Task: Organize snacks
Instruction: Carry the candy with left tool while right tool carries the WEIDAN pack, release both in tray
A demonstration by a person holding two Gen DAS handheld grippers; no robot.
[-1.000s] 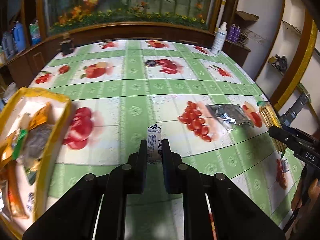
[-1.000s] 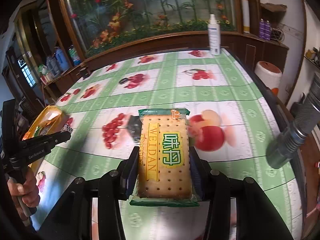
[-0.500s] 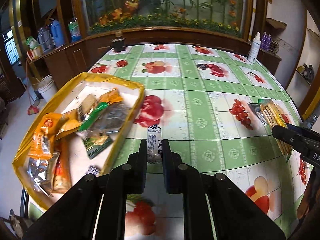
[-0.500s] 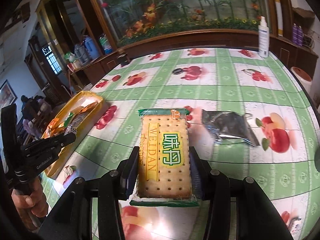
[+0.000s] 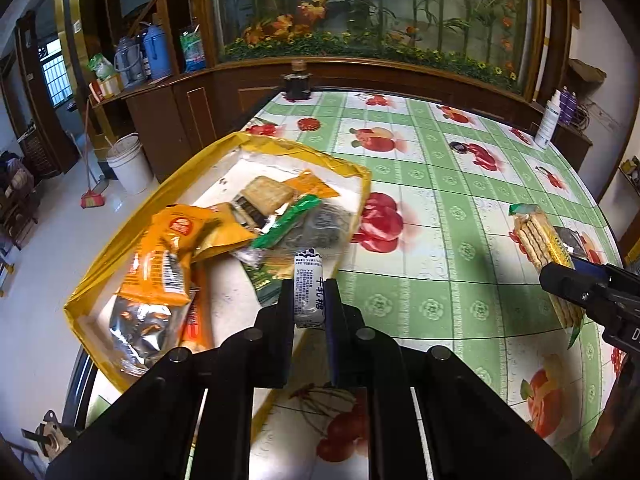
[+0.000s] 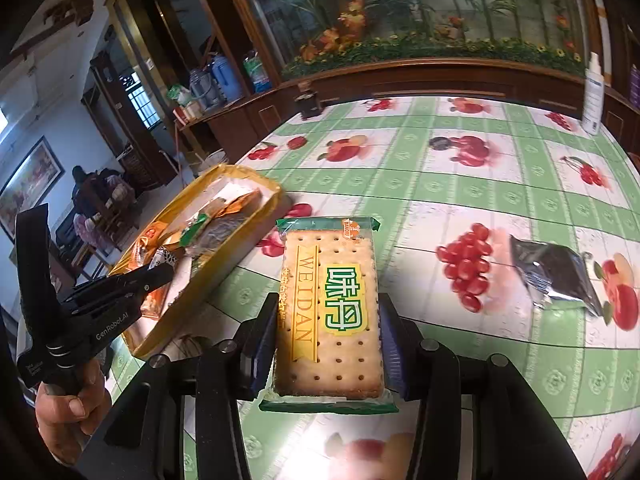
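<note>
Yellow tray (image 5: 96,276) sits just ahead-left of the left gripper (image 5: 309,300), whose jaws are clamped on a small white candy roll (image 5: 308,280). Right gripper (image 6: 328,328) is squeezing the Weidan cracker pack (image 6: 330,304) flat between its pads; silver pouch (image 6: 556,272) lies ahead-right on the tablecloth (image 6: 440,188).

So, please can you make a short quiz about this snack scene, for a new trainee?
1. True or false: the cracker pack already lies in the yellow tray.
2. What does the left gripper hold?
A. a small white candy roll
B. a spray bottle
C. nothing
3. Fill in: a silver foil packet lies on the ______, right of the right gripper.

Key: 1 false, the right gripper holds it; 2 A; 3 tablecloth.
</note>
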